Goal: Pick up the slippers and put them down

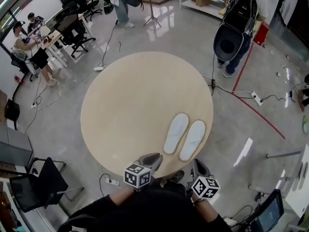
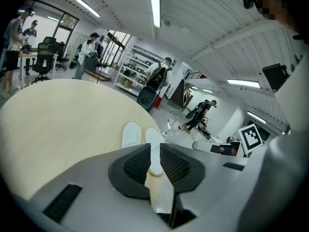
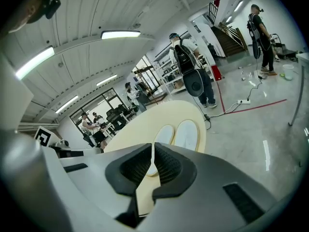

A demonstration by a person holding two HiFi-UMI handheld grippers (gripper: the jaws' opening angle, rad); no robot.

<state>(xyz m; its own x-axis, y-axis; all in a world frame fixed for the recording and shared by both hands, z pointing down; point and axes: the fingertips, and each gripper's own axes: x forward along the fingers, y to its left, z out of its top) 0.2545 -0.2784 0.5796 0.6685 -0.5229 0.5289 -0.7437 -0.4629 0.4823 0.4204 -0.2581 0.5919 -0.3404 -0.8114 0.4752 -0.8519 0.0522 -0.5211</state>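
Polished grey floor [image 1: 251,86] surrounds a round beige worktop [image 1: 120,105]. Desks, office chairs and several people stand farther off. A red line [image 1: 263,117] runs across the floor to the right of the worktop.

Two white slippers lie flat on the worktop, in its near right part and close to the rim. In the head view the left slipper [image 1: 176,133] and the right slipper [image 1: 192,139] lie just beside each other, parallel, with their long axes tilted to the right. Neither gripper touches them.

The left gripper [image 1: 149,161] is held above the near rim of the worktop, close to the person's body. Its jaws stand slightly apart with nothing between them. The right gripper [image 1: 200,168] is held beside it, just off the rim. Its jaws are closed to a thin slit and are empty. Both grippers point towards the slippers.
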